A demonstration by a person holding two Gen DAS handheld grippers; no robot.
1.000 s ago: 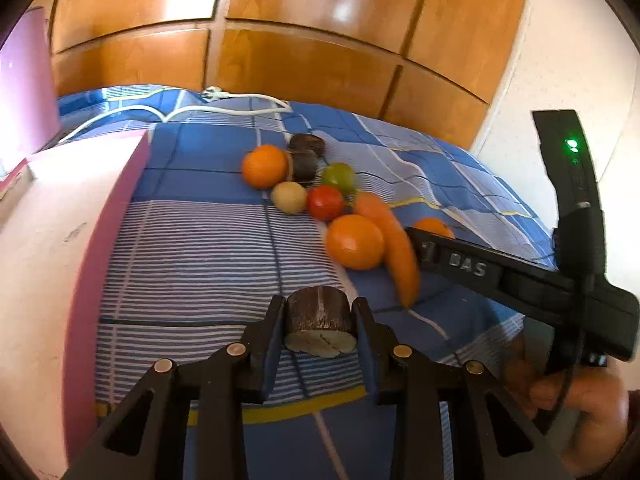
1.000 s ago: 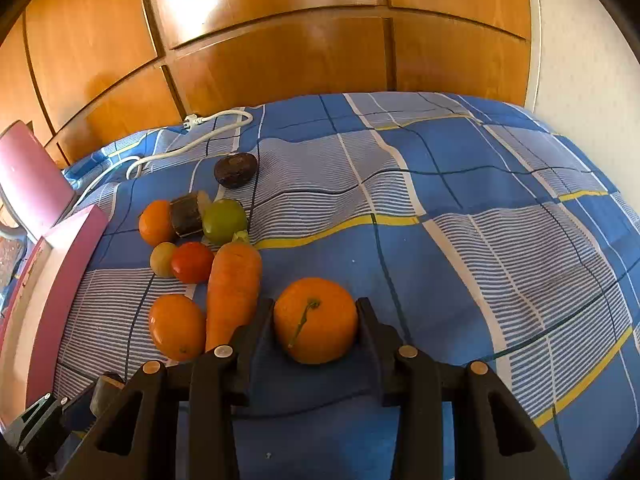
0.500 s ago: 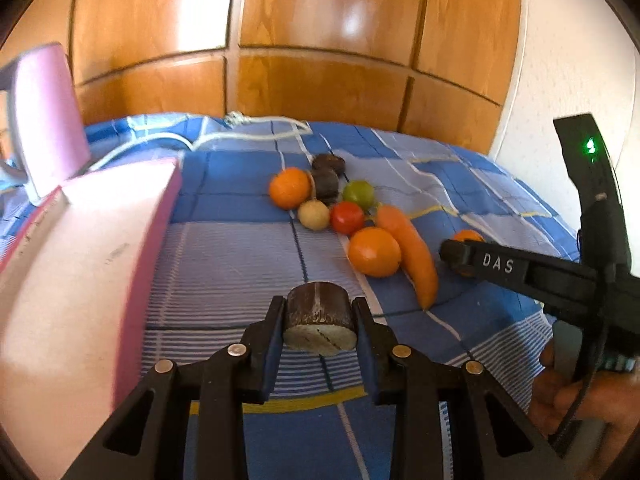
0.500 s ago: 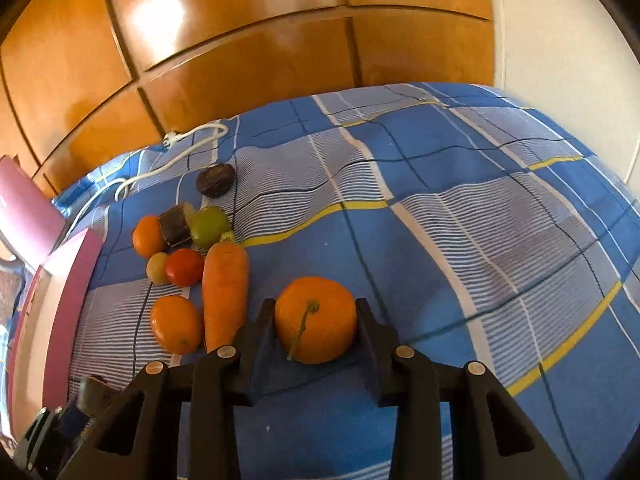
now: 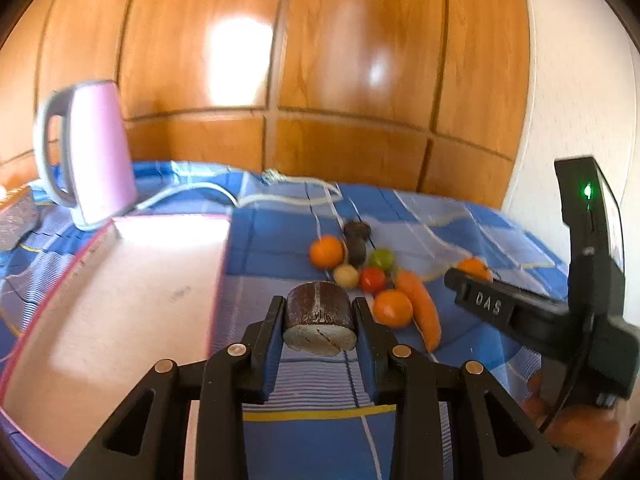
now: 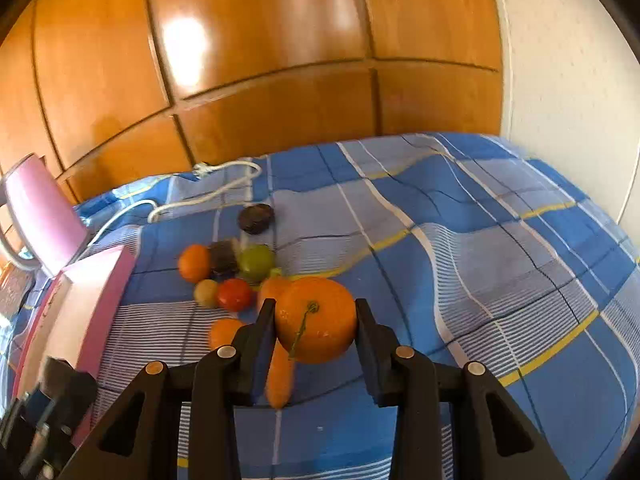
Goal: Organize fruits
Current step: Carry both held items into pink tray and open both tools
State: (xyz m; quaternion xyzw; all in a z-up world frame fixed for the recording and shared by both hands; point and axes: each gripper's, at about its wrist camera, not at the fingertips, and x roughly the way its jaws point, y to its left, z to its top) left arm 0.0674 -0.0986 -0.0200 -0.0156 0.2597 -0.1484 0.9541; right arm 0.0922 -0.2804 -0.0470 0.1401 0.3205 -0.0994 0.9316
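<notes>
The round orange with its thin green stem (image 6: 316, 320) sits clamped between the right gripper (image 6: 316, 334)'s pads, clear of the blue checked bedspread (image 6: 480, 248), probably for carrying to the pink tray (image 6: 96, 300). The left gripper (image 5: 319, 330) is closed on a dark brown cut-faced cylinder (image 5: 319, 320), just beside that tray, while the loose fruits and long orange carrot (image 5: 420, 308) lie clustered, presumably awaiting sorting.

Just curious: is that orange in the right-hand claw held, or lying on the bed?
Held. Both pads of the right gripper press the orange.
</notes>
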